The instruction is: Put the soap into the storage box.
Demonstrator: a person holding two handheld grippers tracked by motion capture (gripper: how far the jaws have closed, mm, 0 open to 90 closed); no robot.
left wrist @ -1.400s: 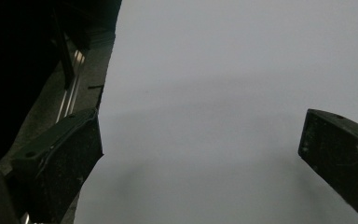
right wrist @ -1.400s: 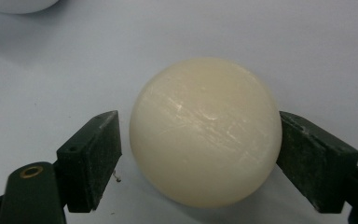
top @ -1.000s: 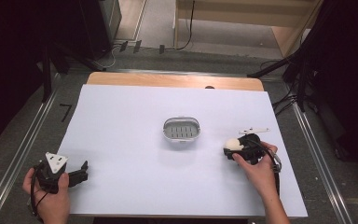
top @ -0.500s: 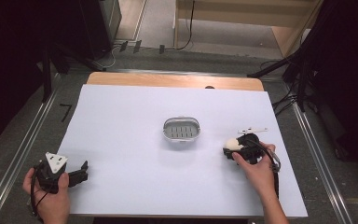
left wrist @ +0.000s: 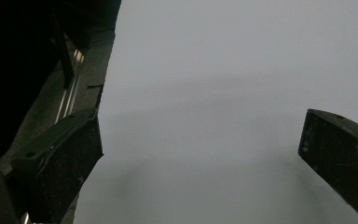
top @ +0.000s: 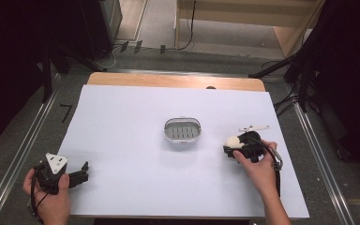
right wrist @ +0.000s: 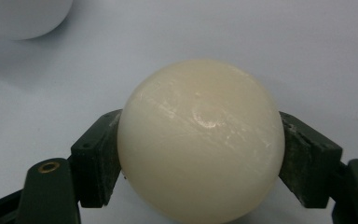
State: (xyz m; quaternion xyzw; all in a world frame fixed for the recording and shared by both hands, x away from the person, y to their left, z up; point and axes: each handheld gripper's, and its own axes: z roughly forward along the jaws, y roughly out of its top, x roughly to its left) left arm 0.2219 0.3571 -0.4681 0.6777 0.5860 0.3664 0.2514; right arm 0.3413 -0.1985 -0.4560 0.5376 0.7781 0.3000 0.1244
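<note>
High view: right gripper point(top: 230, 146) grips a cream soap bar point(top: 232, 141) just right of the slotted soap dish point(top: 182, 130); left gripper point(top: 80, 173) idles well left of it. Left gripper view: jaws spread wide, nothing between. Right gripper view: jaws pinch the soap bar point(right wrist: 200, 140) squarely; a level carry to the dish looks best.

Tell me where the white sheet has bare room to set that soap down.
Bare sheet lies between the left hand-held gripper and the soap dish, and behind the dish toward the wooden edge. It is tight only around the right hand-held gripper holding the soap.
</note>
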